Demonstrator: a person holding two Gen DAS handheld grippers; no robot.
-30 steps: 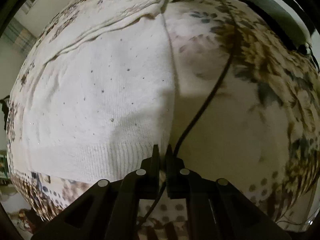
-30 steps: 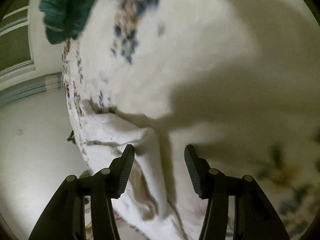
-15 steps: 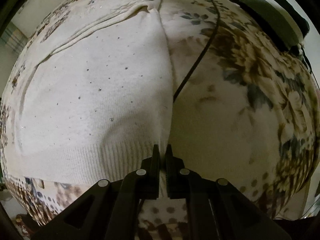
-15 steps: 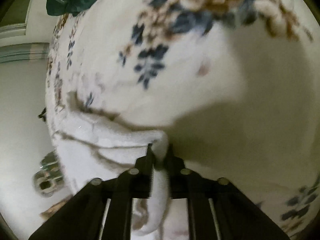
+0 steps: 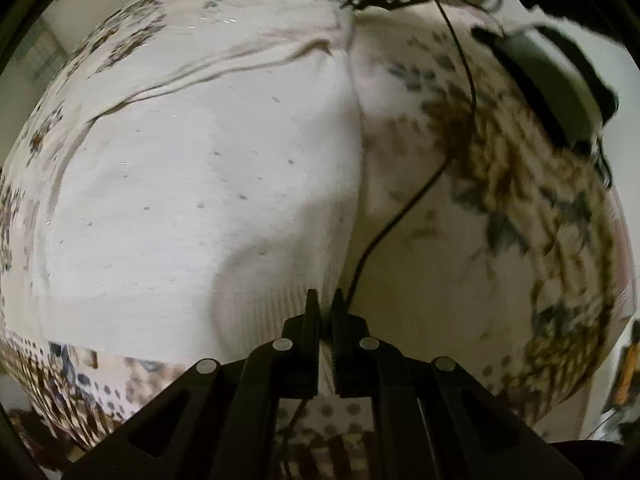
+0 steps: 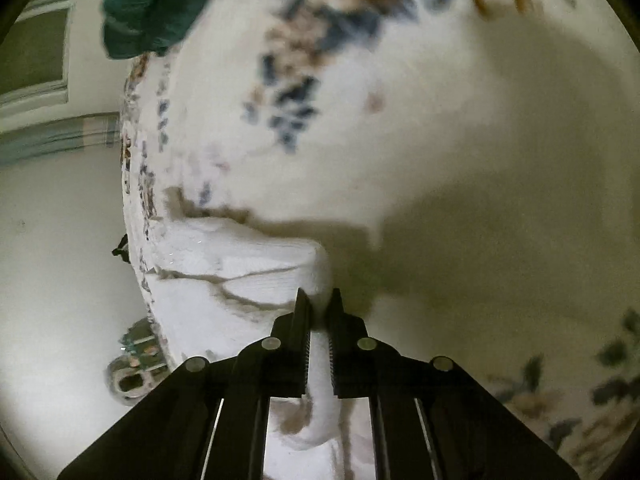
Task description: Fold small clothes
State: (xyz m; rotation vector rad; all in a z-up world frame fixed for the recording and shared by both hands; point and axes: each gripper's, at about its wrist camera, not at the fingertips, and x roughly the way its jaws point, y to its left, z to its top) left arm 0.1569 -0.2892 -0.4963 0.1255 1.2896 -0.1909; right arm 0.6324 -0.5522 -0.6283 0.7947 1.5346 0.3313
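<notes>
The left gripper (image 5: 326, 300) is clamped on the ribbed hem corner of the white sweater (image 5: 200, 200), which lies spread on the floral bedspread (image 5: 500, 240) beside a black cable (image 5: 400, 208). The right gripper (image 6: 318, 300) pinches a bunched fold of what looks like the same sweater, near the bed's edge below a green garment (image 6: 148, 4).

Both grippers are built pretty much alike. The left gripper (image 5: 326, 300) is made of matte black plastic, with two narrow fingers (image 5: 311, 320) lined with fine ridged teeth. Four round silver screw heads are set across the angled linkage arms. On the right gripper (image 6: 318, 300) the same black toothed fingers (image 6: 302, 320) and silver screws are seen, plus pale slots in the frame.
</notes>
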